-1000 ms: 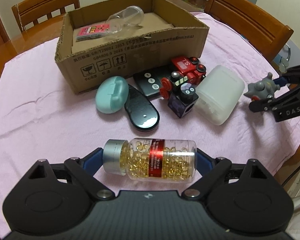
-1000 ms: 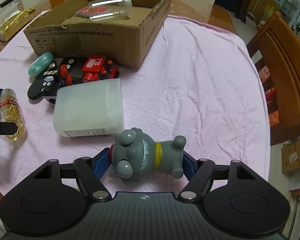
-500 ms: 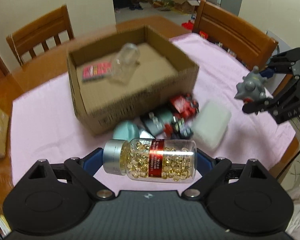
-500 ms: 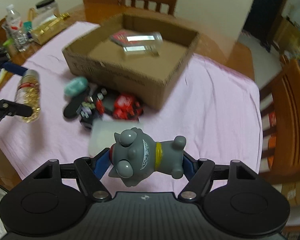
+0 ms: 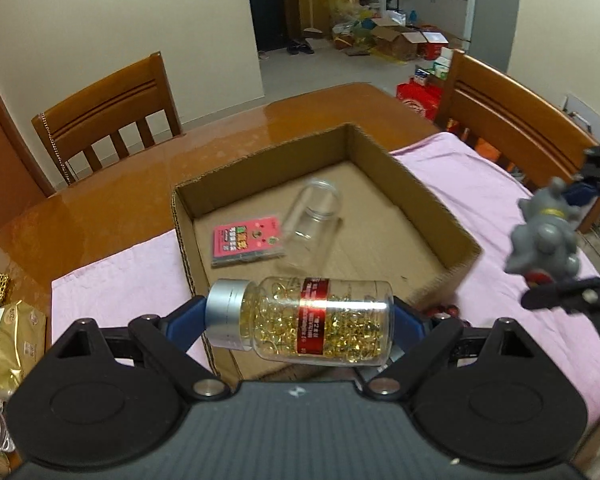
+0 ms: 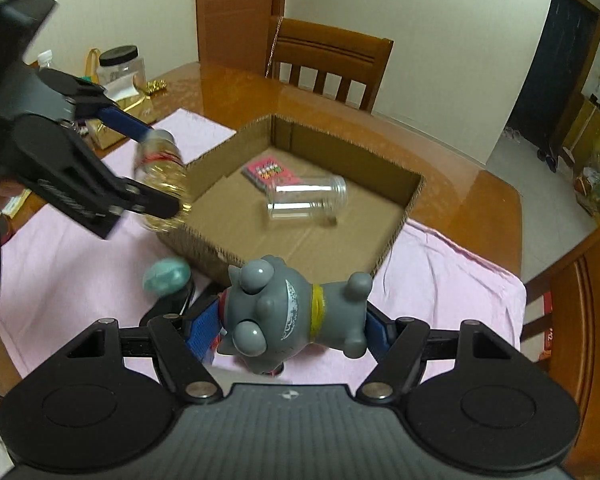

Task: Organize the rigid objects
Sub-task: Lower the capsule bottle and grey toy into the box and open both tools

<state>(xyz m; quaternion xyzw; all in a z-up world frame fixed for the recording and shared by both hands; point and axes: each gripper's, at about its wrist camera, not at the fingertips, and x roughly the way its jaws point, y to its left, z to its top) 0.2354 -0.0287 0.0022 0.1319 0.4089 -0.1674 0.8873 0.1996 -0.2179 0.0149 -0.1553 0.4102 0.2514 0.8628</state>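
A: Status of the left claw (image 5: 300,316)?

B: Clamped end to end on the clear plastic bottle of golden capsules with a silver cap (image 5: 302,316), held sideways above the near wall of the open brown cardboard box (image 5: 416,184).

A: The right claw (image 6: 296,320)?

B: Clamped on the grey rubber animal figure with a yellow collar (image 6: 292,316), above the pink cloth (image 6: 440,280) on the desk, near the box.
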